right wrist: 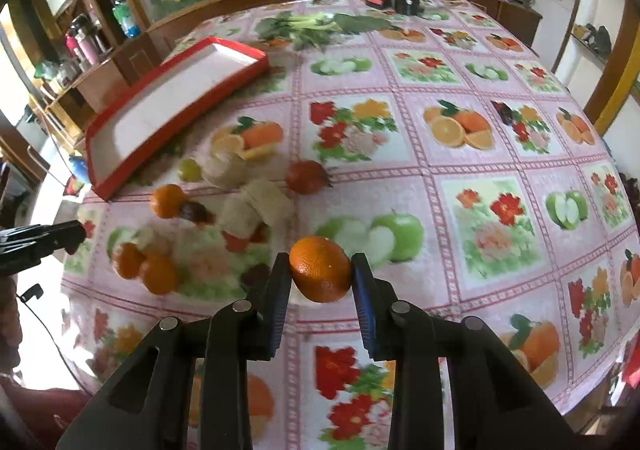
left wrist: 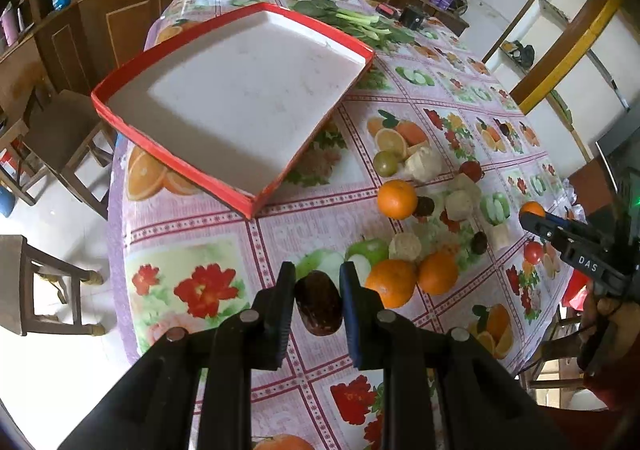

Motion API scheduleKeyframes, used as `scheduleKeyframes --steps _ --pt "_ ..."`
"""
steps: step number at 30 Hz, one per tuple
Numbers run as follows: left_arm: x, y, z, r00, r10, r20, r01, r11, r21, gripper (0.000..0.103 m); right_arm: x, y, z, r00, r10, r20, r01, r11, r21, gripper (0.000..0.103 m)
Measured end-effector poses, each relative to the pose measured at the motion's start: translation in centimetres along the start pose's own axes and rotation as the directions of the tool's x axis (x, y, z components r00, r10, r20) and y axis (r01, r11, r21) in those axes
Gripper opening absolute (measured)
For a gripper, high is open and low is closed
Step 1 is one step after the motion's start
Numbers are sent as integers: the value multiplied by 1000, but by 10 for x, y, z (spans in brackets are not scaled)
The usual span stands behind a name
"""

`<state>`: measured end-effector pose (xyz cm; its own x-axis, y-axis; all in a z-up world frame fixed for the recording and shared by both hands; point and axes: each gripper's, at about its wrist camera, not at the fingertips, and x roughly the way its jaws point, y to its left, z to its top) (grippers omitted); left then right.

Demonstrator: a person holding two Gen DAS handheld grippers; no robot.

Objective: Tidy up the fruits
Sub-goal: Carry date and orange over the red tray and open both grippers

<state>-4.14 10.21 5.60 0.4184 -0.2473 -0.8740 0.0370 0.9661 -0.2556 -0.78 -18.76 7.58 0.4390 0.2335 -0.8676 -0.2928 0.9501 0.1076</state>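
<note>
**Both grippers loaded, tray bare**

Left gripper: fingers clamped on a dark brown oblong fruit, held above the flower-and-fruit print tablecloth. Right gripper: fingers clamped on a small round orange, also off the cloth. Red-rimmed white cardboard tray sits at the table's far left w/ nothing in it. Loose pile betw. the grippers: three more oranges, pale peeled chunks, a small green round fruit, a red tomato. Leafy greens lie beyond the tray, near the far edge.
</note>
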Motion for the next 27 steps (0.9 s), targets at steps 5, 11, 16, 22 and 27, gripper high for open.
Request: scheduleKeyframes --steps 5,11,16,22,27 --pt "9 -9 20 999 43 -30 -42 999 29 25 4 20 8 999 35 7 -35 999 -22 29" --pt "11 -14 43 996 89 -10 -88 994 69 25 7 44 20 998 67 14 -66 996 -56 29" --pt "14 -15 59 994 109 6 -109 991 77 25 7 57 33 996 79 33 -76 994 -82 29" --pt "16 -18 69 992 123 22 -125 988 91 25 5 67 52 994 87 66 -79 991 -109 29" --pt "20 -18 77 991 135 24 -136 987 91 25 7 69 69 992 99 81 -89 989 -119 29"
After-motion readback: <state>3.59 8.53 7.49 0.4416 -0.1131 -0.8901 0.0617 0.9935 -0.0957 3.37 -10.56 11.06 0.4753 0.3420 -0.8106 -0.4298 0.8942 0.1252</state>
